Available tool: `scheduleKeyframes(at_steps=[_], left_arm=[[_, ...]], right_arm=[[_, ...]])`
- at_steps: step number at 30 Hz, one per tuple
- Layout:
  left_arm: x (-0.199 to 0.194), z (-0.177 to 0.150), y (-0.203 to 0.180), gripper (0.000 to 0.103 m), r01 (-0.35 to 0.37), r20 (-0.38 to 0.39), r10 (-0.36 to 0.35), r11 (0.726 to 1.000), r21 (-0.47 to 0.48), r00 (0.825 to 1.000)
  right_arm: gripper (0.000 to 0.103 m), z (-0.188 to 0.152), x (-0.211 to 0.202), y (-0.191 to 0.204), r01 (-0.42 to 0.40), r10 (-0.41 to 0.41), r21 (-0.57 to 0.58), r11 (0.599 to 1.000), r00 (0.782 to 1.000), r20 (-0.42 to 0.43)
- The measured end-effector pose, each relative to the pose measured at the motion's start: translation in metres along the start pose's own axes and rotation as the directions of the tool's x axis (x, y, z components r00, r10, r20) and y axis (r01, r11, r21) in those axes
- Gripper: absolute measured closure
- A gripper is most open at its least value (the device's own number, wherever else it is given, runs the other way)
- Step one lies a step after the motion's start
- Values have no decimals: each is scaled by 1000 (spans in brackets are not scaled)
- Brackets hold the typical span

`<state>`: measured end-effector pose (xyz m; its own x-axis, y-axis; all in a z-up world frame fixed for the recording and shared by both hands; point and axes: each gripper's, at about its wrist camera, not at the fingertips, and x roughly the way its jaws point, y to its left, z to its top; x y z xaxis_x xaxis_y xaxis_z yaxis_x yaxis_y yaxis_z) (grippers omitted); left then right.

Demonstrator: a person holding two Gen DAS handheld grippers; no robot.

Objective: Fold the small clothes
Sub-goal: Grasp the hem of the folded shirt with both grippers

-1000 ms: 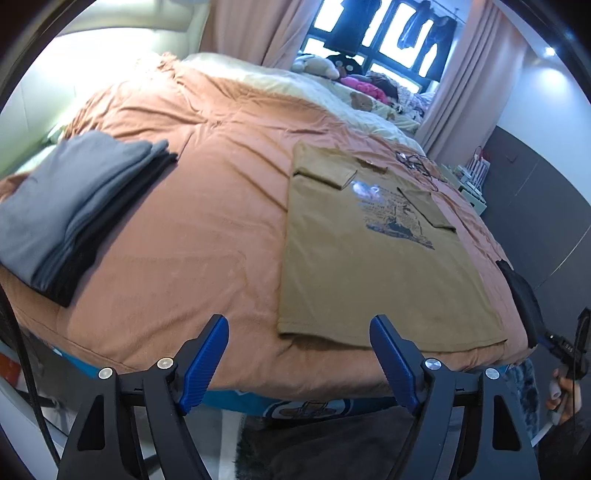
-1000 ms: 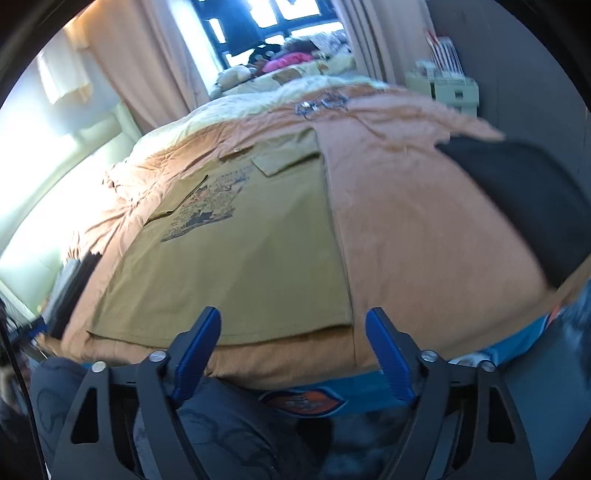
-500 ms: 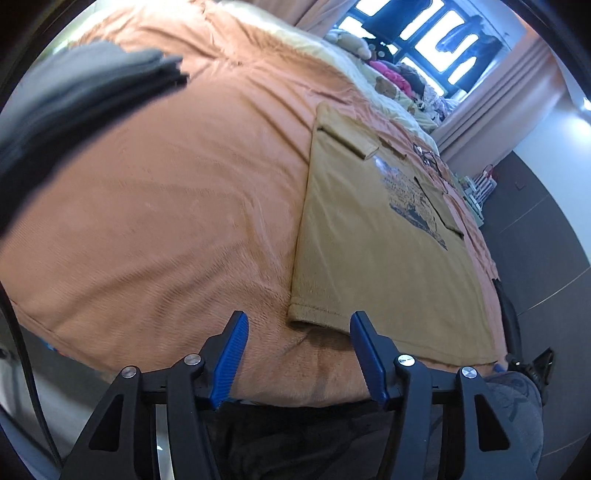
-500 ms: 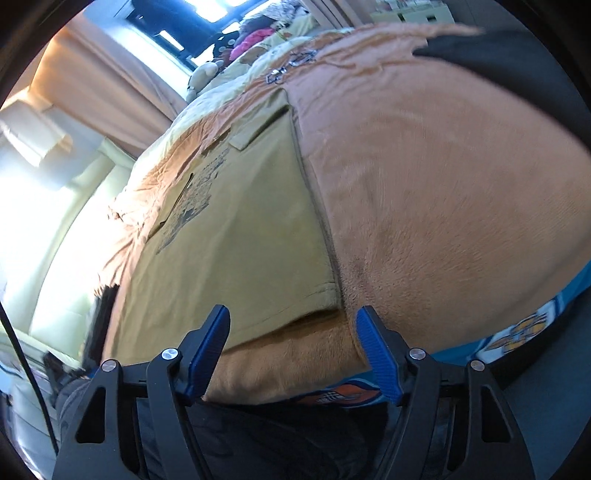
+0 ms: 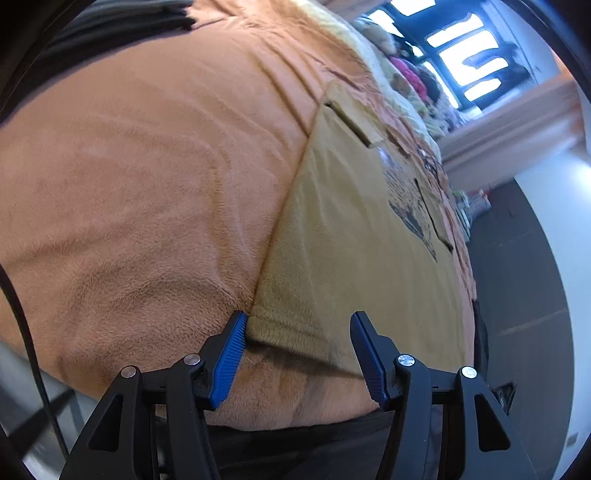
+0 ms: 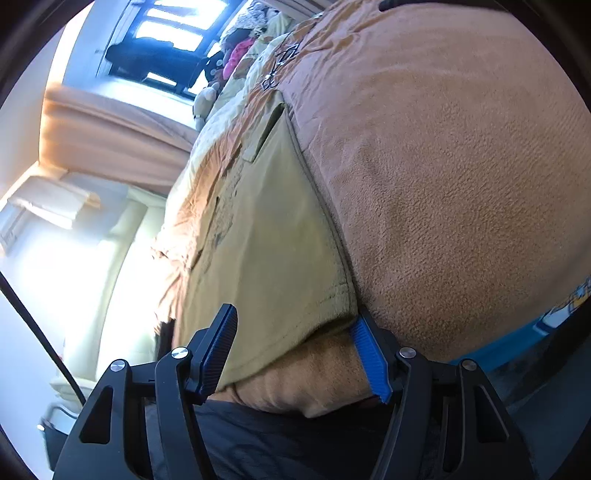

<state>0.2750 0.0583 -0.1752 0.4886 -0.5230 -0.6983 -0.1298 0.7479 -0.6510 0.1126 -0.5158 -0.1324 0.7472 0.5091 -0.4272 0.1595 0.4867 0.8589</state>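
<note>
An olive T-shirt [image 5: 351, 240] with a dark print lies flat on the bed, sleeves folded inward and hem toward me. My left gripper [image 5: 298, 315] is open and straddles the hem's left corner. Its left pad sits right at the corner and the right pad rests over the hem. In the right wrist view the same T-shirt [image 6: 266, 229] runs away from me. My right gripper [image 6: 294, 314] straddles the hem's right corner, and its jaws are closing with the cloth between them. Neither pair of pads presses on the fabric.
An orange-brown fleece blanket [image 5: 147, 184] covers the bed. A stack of folded grey and dark clothes [image 5: 110, 22] sits at its far left. Soft toys and clothes [image 5: 406, 70] pile up by the window. A person's dark trousers [image 5: 295, 443] press against the bed's near edge.
Both grippers came down to the bed's near edge and rolled. Their jaws narrowed and now straddle the T-shirt's two hem corners, where before they hovered short of it.
</note>
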Motion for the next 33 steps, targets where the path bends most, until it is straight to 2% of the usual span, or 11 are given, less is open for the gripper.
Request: scheduleKeyframes(at_steps=[3,7,10,13,14,17,25,28,30,31,33], left_arm=[[-5,-2,11,44,40,18,-39,995,-96,999],[-9,-4,24,44,112,40,-106,974,-199,994],[-12,-7,28,44,157,56,-147,958,-240,987],[-12,-12,27,44,222,71,-210,936,-274,975],[-14,-14,25,44,233,77,-221,933,-274,972],[-15,-16,18,44,229,86,-214,939,-256,973],[-18,-18,10,44,226,115,-204,943,-244,972],[-21,-19,15,44,249,141,-218,933,-260,966],[-21,-16,16,44,231,145,-198,938,-260,969],[-20,-16,16,45,225,147,-192,940,-258,970],[-18,-15,16,53,220,146,-188,940,-259,971]], right_arm=[[43,-1,11,-8,-18,18,43,999,1000,3],[49,-3,23,-10,-19,19,63,998,1000,0],[57,-6,26,-5,-2,2,52,999,1000,2],[75,-6,22,-5,8,-8,62,998,1000,4],[85,-6,19,-4,12,-12,63,998,1000,8],[99,-5,12,-4,37,-39,56,998,999,24],[101,-7,3,5,60,-62,39,997,997,53],[101,-7,4,9,61,-63,38,997,996,54],[101,-8,7,13,71,-72,30,997,996,51],[101,-9,8,15,76,-77,24,997,996,49],[101,-9,9,18,78,-79,21,997,996,49]])
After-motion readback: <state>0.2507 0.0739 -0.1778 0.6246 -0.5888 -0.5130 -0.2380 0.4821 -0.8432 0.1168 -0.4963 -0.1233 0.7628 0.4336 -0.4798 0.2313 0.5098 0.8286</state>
